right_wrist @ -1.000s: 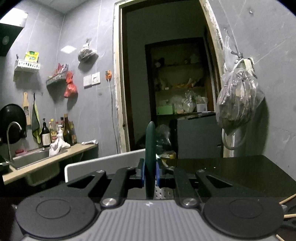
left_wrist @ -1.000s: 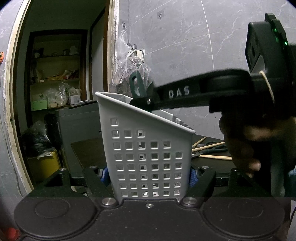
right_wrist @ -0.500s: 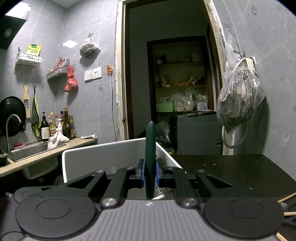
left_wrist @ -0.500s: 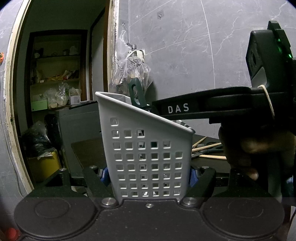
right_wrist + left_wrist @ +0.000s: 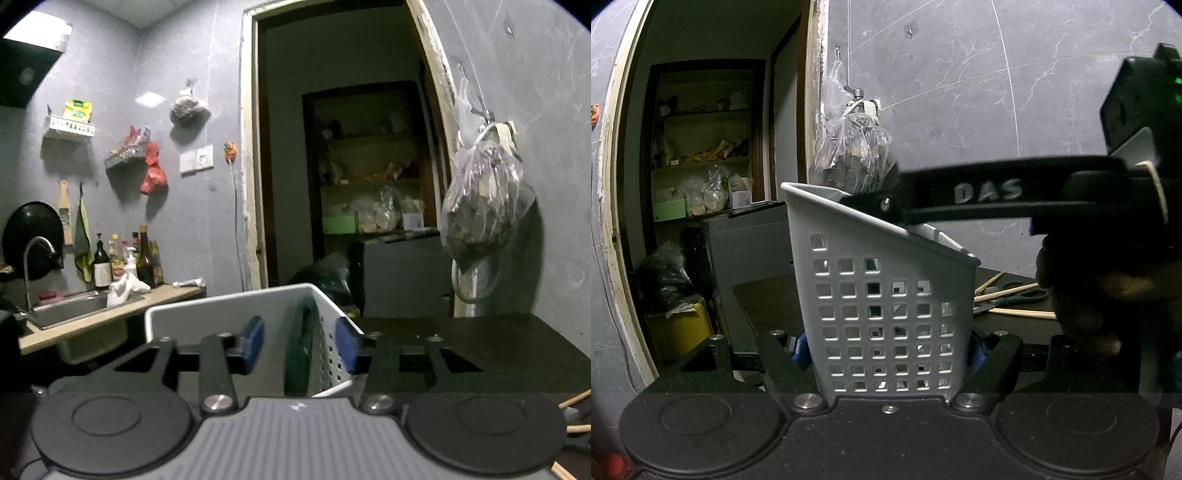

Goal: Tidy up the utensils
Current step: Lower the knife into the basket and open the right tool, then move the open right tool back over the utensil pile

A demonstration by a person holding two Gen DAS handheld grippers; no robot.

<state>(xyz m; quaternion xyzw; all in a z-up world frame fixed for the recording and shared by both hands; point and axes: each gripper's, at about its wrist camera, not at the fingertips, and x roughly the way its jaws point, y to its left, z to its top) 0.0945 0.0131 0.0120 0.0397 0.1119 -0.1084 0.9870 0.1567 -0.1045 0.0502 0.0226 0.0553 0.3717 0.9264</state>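
Clamping my left gripper (image 5: 888, 347) on the white perforated plastic caddy (image 5: 886, 314) standing on the dark table (image 5: 480, 350), I'm opening my right gripper (image 5: 299, 345) — the dark green flat utensil handle (image 5: 300, 343) stands loose between the blue pads, inside the caddy.

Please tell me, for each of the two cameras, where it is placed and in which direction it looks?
Left wrist: on the left gripper, facing the doorway; shut on the white basket; the right gripper and hand reach over it.
Right wrist: on the right gripper, facing the doorway; jaws opening around the green utensil, untouched.
Shared: basket, hanging bag.
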